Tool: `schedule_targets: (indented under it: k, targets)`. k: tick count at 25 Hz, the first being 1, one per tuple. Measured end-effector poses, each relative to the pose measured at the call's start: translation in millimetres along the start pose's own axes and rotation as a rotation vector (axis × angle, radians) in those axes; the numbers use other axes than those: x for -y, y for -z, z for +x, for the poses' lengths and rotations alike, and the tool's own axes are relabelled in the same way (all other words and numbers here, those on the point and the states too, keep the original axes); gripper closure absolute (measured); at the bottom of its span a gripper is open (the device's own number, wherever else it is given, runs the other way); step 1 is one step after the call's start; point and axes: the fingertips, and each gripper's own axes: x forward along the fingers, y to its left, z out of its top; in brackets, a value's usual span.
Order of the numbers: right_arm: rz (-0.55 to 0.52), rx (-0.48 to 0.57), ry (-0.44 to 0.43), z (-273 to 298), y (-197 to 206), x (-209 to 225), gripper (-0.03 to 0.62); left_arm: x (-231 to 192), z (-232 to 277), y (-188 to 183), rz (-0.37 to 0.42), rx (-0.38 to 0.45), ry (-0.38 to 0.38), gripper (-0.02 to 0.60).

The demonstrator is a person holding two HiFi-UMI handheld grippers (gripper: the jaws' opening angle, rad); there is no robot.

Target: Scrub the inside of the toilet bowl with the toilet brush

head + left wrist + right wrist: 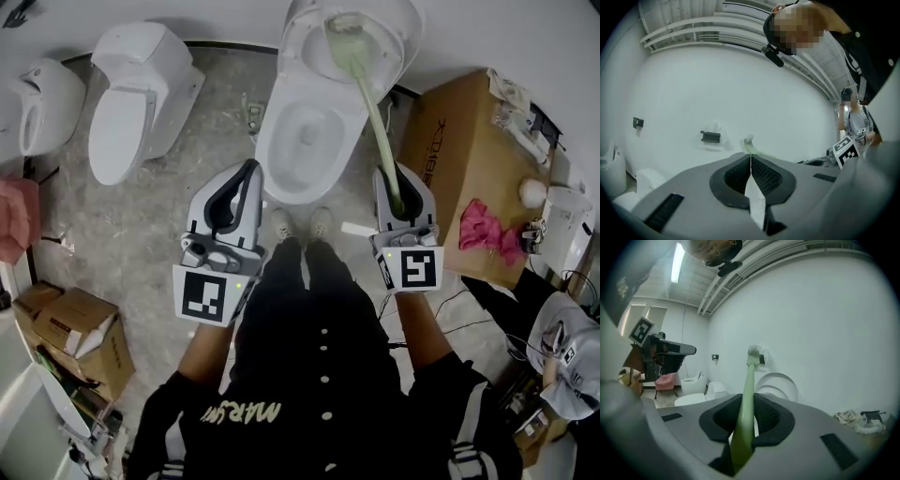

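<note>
The right tool [401,187] clenches the toilet brush [373,111], its head up by the raised lid [398,28], outside the toilet bowl [274,155]. The left tool [242,187], clenched empty, hangs beside the bowl's front rim.

The brush [375,122] handle's lower end is hidden inside the right gripper [395,190]. The lid [412,23] runs off the head view's top edge. In the left gripper view only the brush tip shows above the left gripper [750,158]. The gripper bodies hide the bowl [305,131] in both gripper views.
</note>
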Motion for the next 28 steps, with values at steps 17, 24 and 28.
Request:
schedule_targets:
  k: [17,24,28]
  targets:
    - [0.008,-0.203,-0.036,70.9,170.8,-13.7,0.508,0.1,22.4,90.7,-0.016,-0.079,0.045,0.555]
    - [0.029,-0.316,-0.08,97.8,257.0,-29.8,0.51,2.7,32.0,127.1,-0.043,-0.098,0.063,0.555]
    - [0.026,-0.373,-0.1,109.9,292.6,-38.8,0.508,0.0,33.4,151.9,-0.061,-0.108,0.066,0.555]
